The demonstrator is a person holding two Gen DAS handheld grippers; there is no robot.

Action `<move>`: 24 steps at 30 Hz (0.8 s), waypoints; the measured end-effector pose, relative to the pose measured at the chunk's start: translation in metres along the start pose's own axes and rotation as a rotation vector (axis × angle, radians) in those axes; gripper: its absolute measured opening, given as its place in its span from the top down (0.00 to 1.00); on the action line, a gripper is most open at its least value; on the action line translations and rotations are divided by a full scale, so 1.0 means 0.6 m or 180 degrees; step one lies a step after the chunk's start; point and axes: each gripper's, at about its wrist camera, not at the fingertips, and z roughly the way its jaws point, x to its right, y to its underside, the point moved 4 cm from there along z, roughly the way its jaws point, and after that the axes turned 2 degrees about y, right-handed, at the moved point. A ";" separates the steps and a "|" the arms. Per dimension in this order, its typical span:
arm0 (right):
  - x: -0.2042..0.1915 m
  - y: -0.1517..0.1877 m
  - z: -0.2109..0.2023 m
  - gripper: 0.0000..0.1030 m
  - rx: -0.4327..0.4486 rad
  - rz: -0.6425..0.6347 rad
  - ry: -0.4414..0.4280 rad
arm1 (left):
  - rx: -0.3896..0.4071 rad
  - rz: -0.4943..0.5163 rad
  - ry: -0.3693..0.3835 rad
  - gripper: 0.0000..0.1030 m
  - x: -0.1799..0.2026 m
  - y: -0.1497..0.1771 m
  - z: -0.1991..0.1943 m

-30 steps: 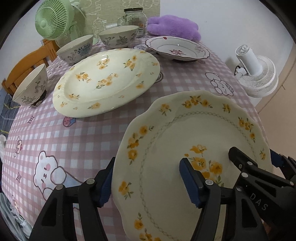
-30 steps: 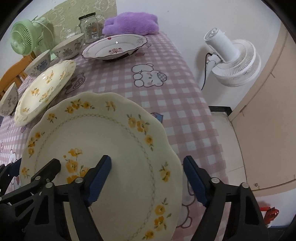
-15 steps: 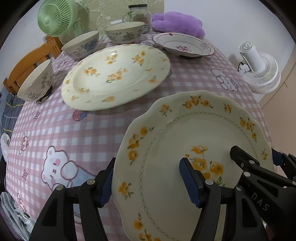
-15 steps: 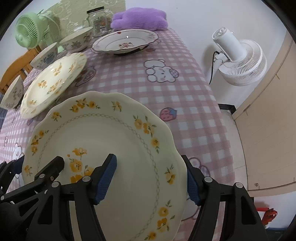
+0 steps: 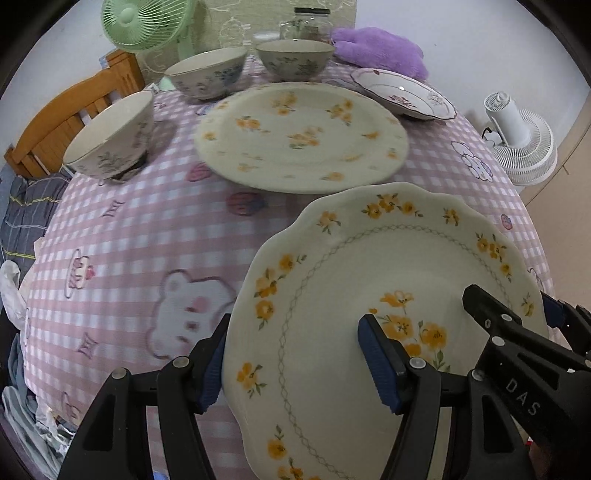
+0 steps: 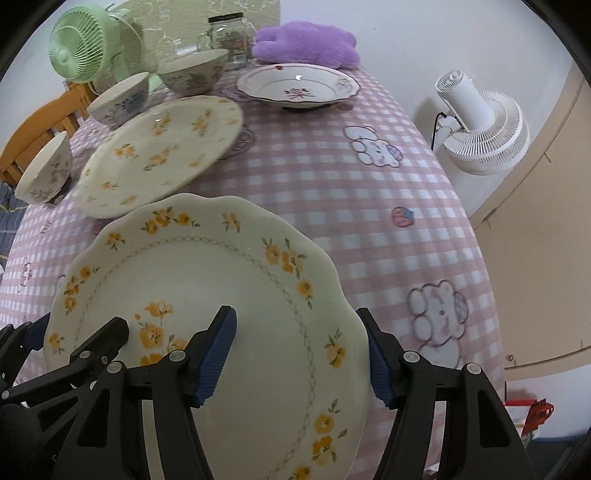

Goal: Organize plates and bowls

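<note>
The scalloped plate [image 5: 388, 295] with yellow flowers is held up above the near end of the surface [image 5: 147, 236], tilted, carried between both claws. The left claw [image 5: 291, 354] grips its left rim, one blue pad under the edge and the other pressed on the plate's face. The right claw [image 6: 299, 350] grips the opposite rim in the same way, one pad on the face and one against the outer edge; its jaws stand part-way apart and clamped on the rim.

Just beyond the held plate lies a large round flowered plate [image 5: 301, 136] on the pink checked cloth. Past it, to the right, sits a shallow dish with a red motif [image 6: 297, 86]. Three bowls [image 5: 207, 75] stand in an arc along the left and far side. Behind them are a green fan [image 5: 142, 20], a glass jar [image 6: 227, 33] and a purple cushion [image 6: 306, 44]. A white fan [image 6: 480, 129] stands off the surface to the right, and a wooden chair [image 5: 70, 114] is at the left.
</note>
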 end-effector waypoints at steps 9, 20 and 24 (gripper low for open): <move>-0.094 0.020 -0.021 0.34 0.0030 0.0026 -0.0011 | 0.0010 -0.0003 -0.0009 0.34 -0.093 0.012 -0.013; -0.197 0.009 -0.022 0.34 0.0114 0.0014 -0.0074 | 0.0107 -0.0073 -0.0079 0.35 -0.195 0.004 -0.013; -0.227 -0.002 -0.007 0.34 0.0093 0.0045 -0.0085 | 0.0086 -0.0091 -0.0097 0.35 -0.222 -0.003 0.000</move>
